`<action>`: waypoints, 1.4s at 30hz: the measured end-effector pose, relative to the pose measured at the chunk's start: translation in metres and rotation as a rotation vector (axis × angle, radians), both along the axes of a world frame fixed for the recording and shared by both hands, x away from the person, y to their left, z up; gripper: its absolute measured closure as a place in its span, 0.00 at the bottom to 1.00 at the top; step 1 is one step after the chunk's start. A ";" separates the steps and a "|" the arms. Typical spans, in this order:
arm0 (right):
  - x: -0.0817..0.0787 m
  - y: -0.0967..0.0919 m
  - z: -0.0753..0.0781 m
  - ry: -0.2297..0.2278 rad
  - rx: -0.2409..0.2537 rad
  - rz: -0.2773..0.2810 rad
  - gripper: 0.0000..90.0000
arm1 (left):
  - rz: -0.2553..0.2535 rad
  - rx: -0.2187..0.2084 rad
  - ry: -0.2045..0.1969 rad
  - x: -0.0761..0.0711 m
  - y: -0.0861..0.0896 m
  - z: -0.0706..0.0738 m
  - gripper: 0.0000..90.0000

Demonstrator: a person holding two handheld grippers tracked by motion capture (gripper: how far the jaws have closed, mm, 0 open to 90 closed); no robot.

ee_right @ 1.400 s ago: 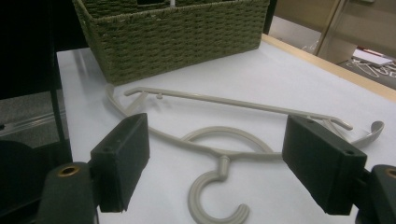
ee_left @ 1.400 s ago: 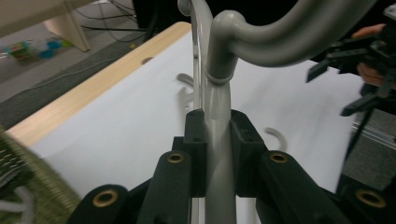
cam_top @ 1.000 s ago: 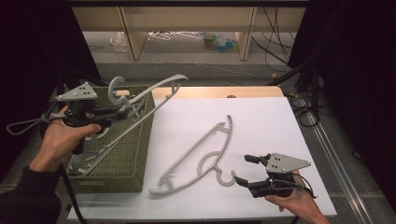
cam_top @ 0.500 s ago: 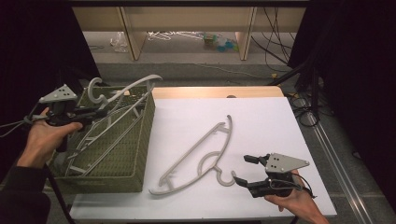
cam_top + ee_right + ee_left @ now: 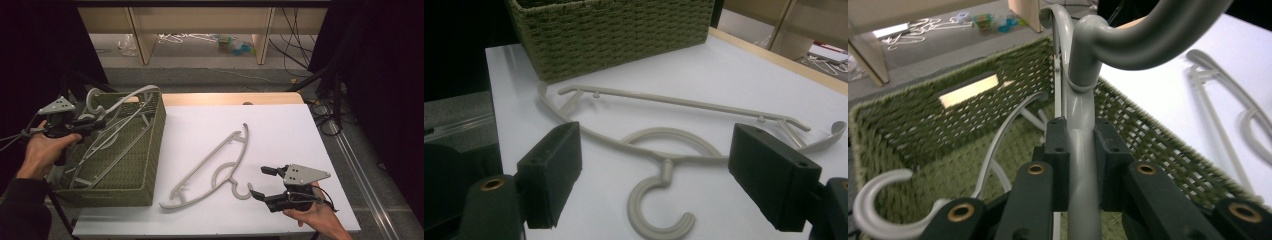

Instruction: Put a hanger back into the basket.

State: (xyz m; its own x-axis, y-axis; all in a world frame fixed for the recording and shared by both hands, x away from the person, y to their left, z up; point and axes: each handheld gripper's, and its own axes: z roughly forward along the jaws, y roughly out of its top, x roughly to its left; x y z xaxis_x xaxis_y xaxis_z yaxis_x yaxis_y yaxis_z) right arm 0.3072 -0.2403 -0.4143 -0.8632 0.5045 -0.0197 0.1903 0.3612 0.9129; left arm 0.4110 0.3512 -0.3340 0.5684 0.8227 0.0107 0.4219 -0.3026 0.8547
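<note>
A grey plastic hanger point(image 5: 127, 97) hangs tilted over the green woven basket point(image 5: 150, 145) at the table's left. My left gripper point(image 5: 87, 122) is shut on its neck just below the hook. In the left gripper view the jaws clamp that held hanger point(image 5: 1128, 40) above the basket's inside wall point(image 5: 908, 105). A second grey hanger point(image 5: 215, 165) lies flat on the white table. My right gripper point(image 5: 257, 181) stands open beside its hook at the front right. In the right gripper view this flat hanger point(image 5: 674, 102) lies just ahead of the open right gripper point(image 5: 664, 175).
Other grey hangers point(image 5: 107, 157) lie inside the basket, one hook point(image 5: 878, 210) showing near its bottom. A bare wooden strip point(image 5: 230, 98) runs along the table's far edge. Cables point(image 5: 325, 117) hang off the right side. Wooden shelving point(image 5: 200, 30) stands behind.
My left gripper has carried the held hanger leftwards over the basket. The right gripper and the hanger on the table have stayed put.
</note>
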 end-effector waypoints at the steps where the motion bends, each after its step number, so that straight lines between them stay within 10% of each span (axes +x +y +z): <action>1: 0.000 0.000 0.000 0.000 -0.003 0.000 0.25 | 0.007 0.001 0.007 0.000 0.000 -0.002 0.88; 10: 0.000 -0.002 0.001 0.019 -0.032 0.002 0.25 | -0.014 0.031 0.053 0.006 0.003 -0.024 0.88; 24: 0.001 0.001 -0.002 0.019 -0.021 0.022 0.25 | 0.074 -0.093 0.197 0.015 -0.003 -0.070 0.87; 32: 0.001 0.001 -0.002 0.024 -0.023 0.022 0.25 | 0.145 -0.081 0.253 0.019 0.007 -0.086 0.85; 37: 0.001 0.001 -0.002 0.022 -0.023 0.020 0.25 | 0.202 0.030 0.267 0.022 0.016 -0.090 0.78; 42: 0.001 0.002 -0.003 0.026 -0.027 0.022 0.25 | 0.251 0.006 0.278 0.023 0.020 -0.094 0.75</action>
